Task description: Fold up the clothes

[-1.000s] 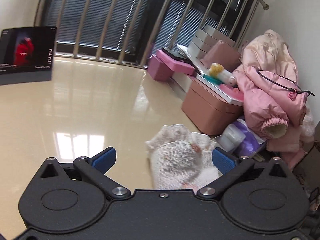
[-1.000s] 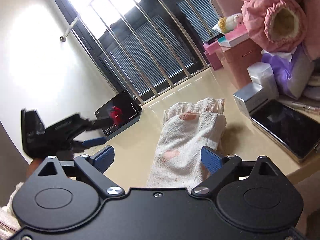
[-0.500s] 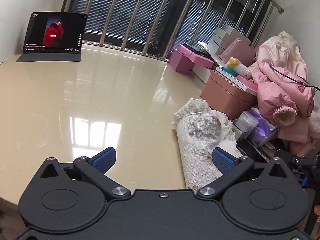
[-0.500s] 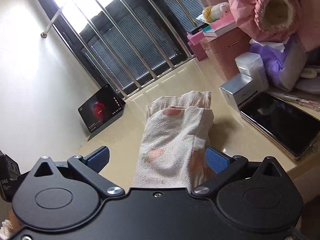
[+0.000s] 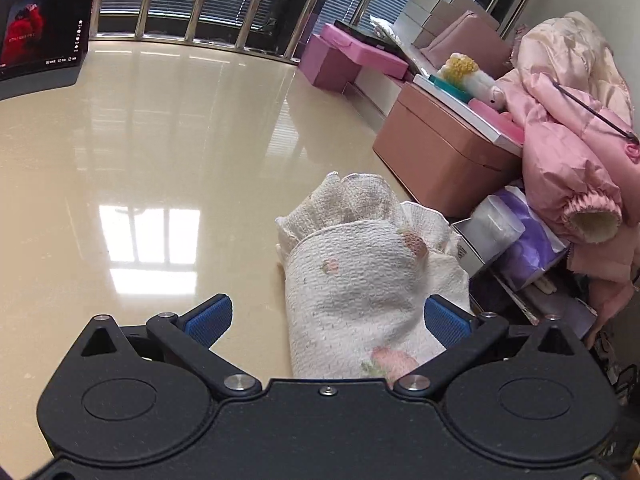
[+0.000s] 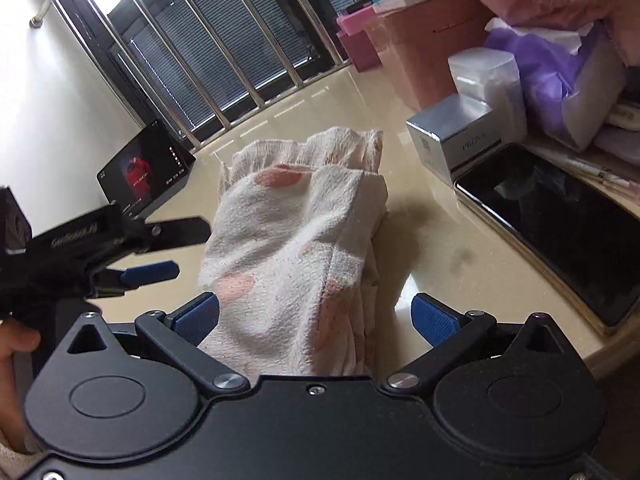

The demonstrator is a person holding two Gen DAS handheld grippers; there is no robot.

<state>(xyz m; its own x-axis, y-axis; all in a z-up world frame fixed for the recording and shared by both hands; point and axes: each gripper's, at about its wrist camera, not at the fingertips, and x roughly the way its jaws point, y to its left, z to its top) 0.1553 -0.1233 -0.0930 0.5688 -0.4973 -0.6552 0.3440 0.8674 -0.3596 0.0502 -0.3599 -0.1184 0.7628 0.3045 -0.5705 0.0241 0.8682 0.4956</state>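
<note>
1. A white garment with pink spots lies as a narrow folded bundle on the glossy beige table, lower centre of both views.
2. The left gripper and the right gripper both gape wide and hold nothing; the cloth lies between their blue pads.
3. This fits either a finished fold or one awaiting another crease.
4. At right, a brown box is shut, with things on its lid; its contents are hidden.

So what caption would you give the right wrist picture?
Open right gripper hovers over a folded white garment on the table, left gripper alongside.
</note>
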